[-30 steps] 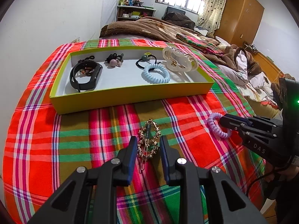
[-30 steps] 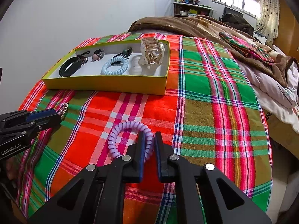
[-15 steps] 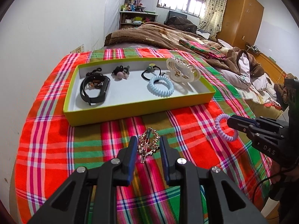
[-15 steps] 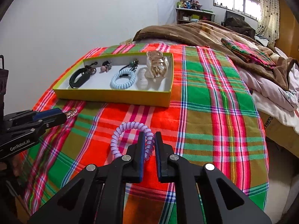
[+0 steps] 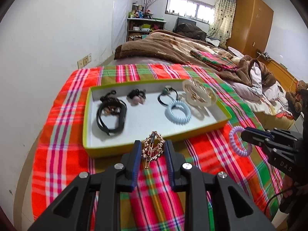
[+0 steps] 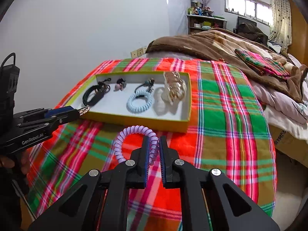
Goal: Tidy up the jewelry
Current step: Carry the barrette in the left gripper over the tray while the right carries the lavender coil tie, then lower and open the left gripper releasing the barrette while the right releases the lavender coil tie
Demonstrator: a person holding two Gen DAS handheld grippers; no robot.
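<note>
My left gripper (image 5: pixel 153 146) is shut on a gold chain hair clip (image 5: pixel 152 147) and holds it in the air just before the near wall of the yellow tray (image 5: pixel 123 147). My right gripper (image 6: pixel 153 141) is shut on a purple spiral hair tie (image 6: pixel 132 134), lifted above the plaid cloth in front of the tray (image 6: pixel 134 118). The tray holds a black band (image 5: pixel 111 115), a pink-and-black hair tie (image 5: pixel 135 97), a black elastic with a green bead (image 5: pixel 166 94), a light blue spiral tie (image 5: pixel 178 114) and a clear claw clip (image 5: pixel 199 96).
The tray sits on a red, green and pink plaid cloth (image 5: pixel 63 154) over a bed. A brown blanket (image 5: pixel 163 48) and piled bedding (image 5: pixel 256 80) lie behind and to the right. A white wall (image 5: pixel 48 48) runs along the left.
Both grippers rose off the cloth with their items and moved toward the tray. The gold clip and purple tie now hang in the air near the tray's front wall.
</note>
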